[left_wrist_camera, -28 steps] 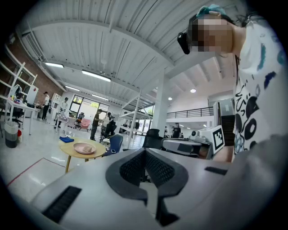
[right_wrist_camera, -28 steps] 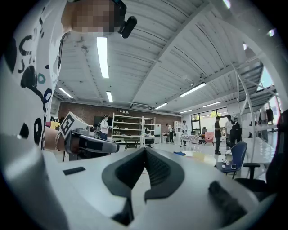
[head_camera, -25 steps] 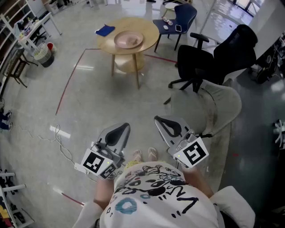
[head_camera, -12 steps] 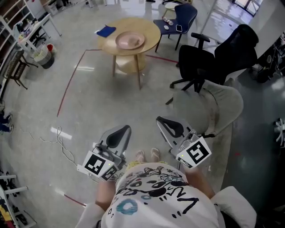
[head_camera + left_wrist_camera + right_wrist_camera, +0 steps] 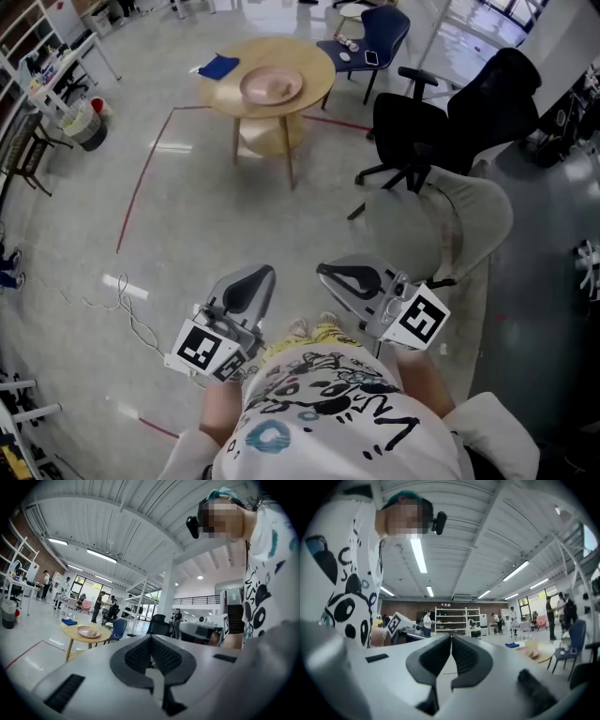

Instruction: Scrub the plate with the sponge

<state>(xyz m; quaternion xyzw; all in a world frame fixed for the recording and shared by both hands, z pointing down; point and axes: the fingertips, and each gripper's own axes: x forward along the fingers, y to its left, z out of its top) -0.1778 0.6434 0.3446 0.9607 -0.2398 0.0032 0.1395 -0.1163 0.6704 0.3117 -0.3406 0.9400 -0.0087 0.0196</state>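
A pink plate (image 5: pixel 271 86) sits on a round wooden table (image 5: pixel 309 61) far ahead of me across the floor. A pale lump, maybe the sponge (image 5: pixel 92 632), lies on the plate (image 5: pixel 88 632). My left gripper (image 5: pixel 261 273) is held low at my waist, shut and with nothing in it, and points towards the table (image 5: pixel 75 635). My right gripper (image 5: pixel 324 272) is beside it, shut and holding nothing, its tip angled left. In both gripper views the dark pads meet, left (image 5: pixel 151 637) and right (image 5: pixel 451 636).
A blue cloth (image 5: pixel 217 67) lies on the table's far left. A black office chair (image 5: pixel 441 122) and a grey padded seat (image 5: pixel 459 220) stand to the right, a blue chair (image 5: pixel 382 36) behind the table. Red tape (image 5: pixel 141 183) and a white cable (image 5: pixel 127 305) mark the floor.
My right gripper has swung its tip to the left and moved slightly forward. The left gripper has barely moved. The table sits a touch higher in the head view.
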